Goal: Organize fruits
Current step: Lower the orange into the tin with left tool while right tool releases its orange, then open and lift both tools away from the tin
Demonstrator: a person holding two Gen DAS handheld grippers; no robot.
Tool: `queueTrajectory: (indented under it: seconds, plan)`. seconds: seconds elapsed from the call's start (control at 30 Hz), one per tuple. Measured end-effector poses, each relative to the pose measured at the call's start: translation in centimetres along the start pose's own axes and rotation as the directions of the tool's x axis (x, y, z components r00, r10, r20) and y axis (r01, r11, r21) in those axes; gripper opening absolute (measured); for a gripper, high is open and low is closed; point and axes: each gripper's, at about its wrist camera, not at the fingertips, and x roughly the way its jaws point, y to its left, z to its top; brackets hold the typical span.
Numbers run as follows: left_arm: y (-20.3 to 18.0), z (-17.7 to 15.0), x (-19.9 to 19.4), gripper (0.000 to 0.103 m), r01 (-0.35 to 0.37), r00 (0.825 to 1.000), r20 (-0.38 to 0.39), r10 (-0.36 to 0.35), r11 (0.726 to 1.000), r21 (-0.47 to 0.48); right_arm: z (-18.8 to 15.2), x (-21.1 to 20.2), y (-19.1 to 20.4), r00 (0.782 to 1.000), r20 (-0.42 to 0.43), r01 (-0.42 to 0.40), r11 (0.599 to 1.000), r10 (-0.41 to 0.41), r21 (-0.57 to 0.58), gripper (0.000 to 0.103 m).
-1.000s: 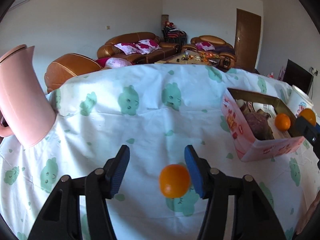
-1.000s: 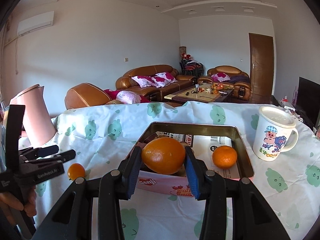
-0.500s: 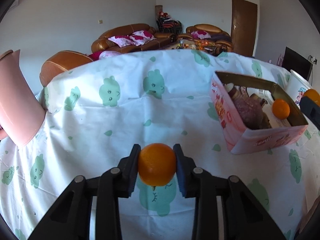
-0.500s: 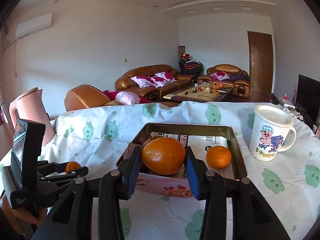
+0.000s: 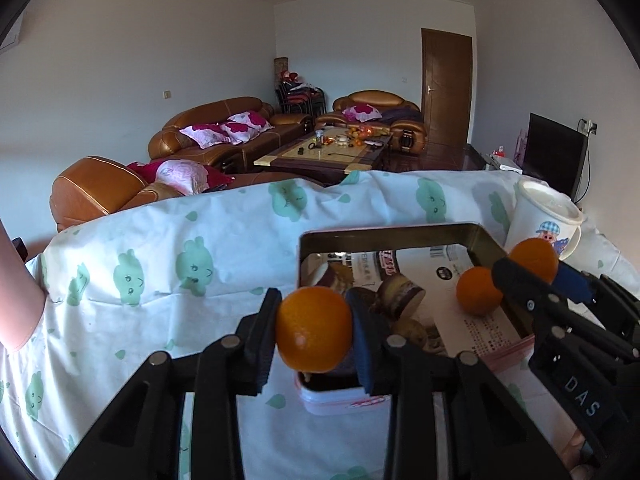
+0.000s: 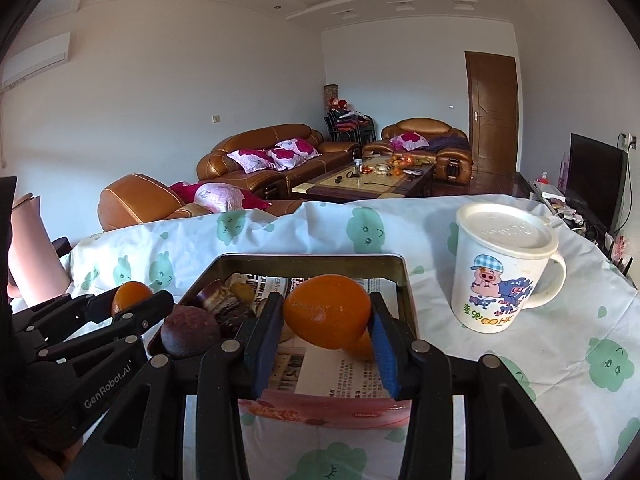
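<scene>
My left gripper (image 5: 314,332) is shut on a small orange (image 5: 313,329) and holds it in the air at the near left corner of the pink box (image 5: 348,398). My right gripper (image 6: 326,320) is shut on a larger orange (image 6: 327,310) and holds it over the box (image 6: 320,412). Another orange (image 5: 478,291) lies in the box on printed paper; in the right wrist view it peeks out under the held orange (image 6: 360,346). Dark fruits (image 6: 191,330) lie in the box's left part. Each gripper shows in the other's view: the right one (image 5: 536,268), the left one (image 6: 132,300).
A white lidded mug with a pig picture (image 6: 504,268) stands right of the box. A pink jug (image 6: 30,248) stands at the far left. The table wears a white cloth with green prints (image 5: 180,248). Sofas and a coffee table lie beyond.
My left gripper closed on the small orange, lifted it off the cloth and carried it right to the box. My right gripper moved forward over the box with its orange.
</scene>
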Motion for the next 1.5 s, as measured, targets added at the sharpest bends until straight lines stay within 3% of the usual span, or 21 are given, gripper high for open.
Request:
queueTrajectory:
  seconds: [0.13,0.43,0.5,0.57,0.63,0.73,0.8,0.93,1.03,1.17,1.3,1.5]
  plan:
    - [-0.9,0.5,1.0,0.035,-0.038,0.999,0.02,0.037,0.999,0.022,0.3,1.4,-0.9,0.999,-0.037,-0.017,1.0,0.017,0.016,0.045]
    - [-1.6,1.2,2.8,0.034,0.012,1.0,0.021,-0.013,0.999,0.031,0.3,3.4,-1.0,0.99,-0.098,-0.103,0.995,0.104,0.017,0.045]
    - [-1.7,1.2,2.9,0.038,0.023,0.999,0.028,-0.024,0.999,0.028,0.3,3.4,-1.2,0.988,-0.1,-0.117,0.993,0.118,0.021,0.046]
    - [-1.3,1.2,2.8,0.053,-0.002,0.999,0.039,0.001,1.0,0.022,0.2,3.8,-1.6,0.981,-0.113,-0.153,0.987,0.158,0.047,0.046]
    - [-0.7,1.1,2.4,0.082,-0.045,0.997,0.067,0.045,0.999,-0.007,0.2,4.1,-2.2,0.971,-0.129,-0.19,0.978,0.199,0.081,0.046]
    - [0.2,1.2,1.3,0.1,-0.073,0.99,0.116,0.078,0.996,-0.049,0.2,4.2,-2.6,0.952,-0.114,-0.27,0.953,0.286,0.134,0.046]
    - [0.5,1.3,0.7,0.103,-0.091,0.986,0.133,0.098,0.994,-0.063,0.3,3.8,-2.5,0.944,-0.089,-0.302,0.943,0.316,0.14,0.048]
    - [1.3,1.2,0.2,0.103,-0.099,0.987,0.121,0.108,0.992,-0.084,0.4,2.7,-1.7,0.952,-0.043,-0.297,0.95,0.302,0.094,0.068]
    - [1.3,0.8,-0.2,0.103,-0.113,0.985,0.119,0.123,0.99,-0.089,0.5,1.1,-1.6,0.961,0.022,-0.277,0.958,0.276,0.071,0.069]
    - [1.1,0.3,-0.9,0.103,-0.13,0.982,0.126,0.141,0.987,-0.089,0.4,-1.2,-1.0,0.978,0.135,-0.161,0.987,0.16,0.001,0.073]
    - [0.9,-0.5,-1.8,0.103,-0.146,0.978,0.138,0.158,0.985,-0.092,0.3,-2.8,-0.6,0.97,0.221,-0.096,0.995,0.098,-0.019,0.079]
    - [0.7,-1.9,-3.2,0.103,-0.185,0.965,0.172,0.198,0.979,-0.085,0.0,-4.0,0.2,0.959,0.278,-0.036,0.999,0.044,-0.035,0.08]
